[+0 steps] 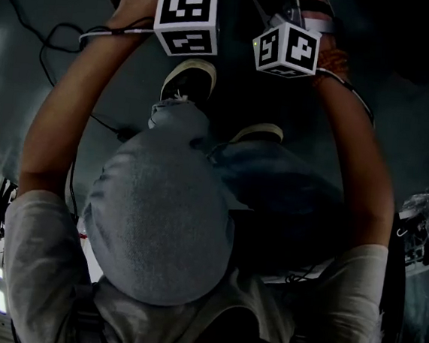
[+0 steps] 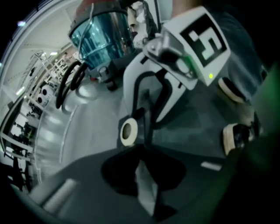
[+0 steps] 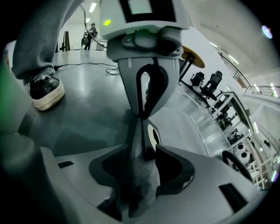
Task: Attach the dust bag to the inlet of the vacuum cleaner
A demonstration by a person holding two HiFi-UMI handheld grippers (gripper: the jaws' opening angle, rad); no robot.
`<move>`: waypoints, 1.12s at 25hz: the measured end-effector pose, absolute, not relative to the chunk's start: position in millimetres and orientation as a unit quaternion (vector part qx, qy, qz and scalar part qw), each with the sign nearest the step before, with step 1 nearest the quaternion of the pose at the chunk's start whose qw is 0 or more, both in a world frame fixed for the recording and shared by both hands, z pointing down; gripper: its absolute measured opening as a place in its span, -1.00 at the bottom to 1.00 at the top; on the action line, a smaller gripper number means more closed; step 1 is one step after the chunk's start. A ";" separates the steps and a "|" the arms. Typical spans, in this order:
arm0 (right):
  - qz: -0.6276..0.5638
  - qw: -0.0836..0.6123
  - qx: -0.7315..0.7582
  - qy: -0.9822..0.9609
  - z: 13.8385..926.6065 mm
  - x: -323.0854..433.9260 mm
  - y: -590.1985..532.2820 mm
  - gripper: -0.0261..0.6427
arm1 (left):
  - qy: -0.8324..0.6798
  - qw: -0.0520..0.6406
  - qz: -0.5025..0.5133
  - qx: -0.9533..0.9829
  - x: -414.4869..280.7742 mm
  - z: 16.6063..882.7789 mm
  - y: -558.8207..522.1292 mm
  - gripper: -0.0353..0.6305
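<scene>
The dust bag (image 3: 141,175) is a grey mesh cloth with a cream collar ring (image 3: 153,133). In the right gripper view it hangs from my left gripper (image 3: 142,114), whose jaws are pinched together on its upper edge. The cloth runs down between the wide-apart jaws of my right gripper (image 3: 140,168), and the pads stand clear of it. In the left gripper view, pale cloth (image 2: 146,186) sits between my left gripper's (image 2: 144,175) dark jaws, with the ring (image 2: 127,132) and the right gripper (image 2: 146,135) just beyond. The vacuum cleaner (image 2: 98,37), with a blue see-through canister, stands farther off on the floor. The head view shows only both marker cubes (image 1: 185,17).
A black hose (image 2: 70,83) loops beside the vacuum. The person's shoes (image 3: 43,89) stand close by on the grey floor. A cable (image 3: 87,65) trails behind them. Office chairs (image 3: 205,81) and a round table stand farther back.
</scene>
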State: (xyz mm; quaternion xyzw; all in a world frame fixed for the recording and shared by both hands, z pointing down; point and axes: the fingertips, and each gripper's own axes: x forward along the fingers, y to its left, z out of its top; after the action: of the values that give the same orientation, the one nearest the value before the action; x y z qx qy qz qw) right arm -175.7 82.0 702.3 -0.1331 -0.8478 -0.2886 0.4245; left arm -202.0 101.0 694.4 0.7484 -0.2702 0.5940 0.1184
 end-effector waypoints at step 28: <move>-0.015 0.494 -0.054 -0.867 358.2 -4.3 32.3 -0.82 | 0.009 0.089 0.557 0.826 -29.8 332.8 35.0 -0.83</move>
State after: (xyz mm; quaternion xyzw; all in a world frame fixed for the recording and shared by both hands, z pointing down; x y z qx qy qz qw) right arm -4.3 32.3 358.2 -0.0543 -0.8675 -0.0149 0.4943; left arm -29.8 35.0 332.8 0.8258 0.0094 0.5569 0.0885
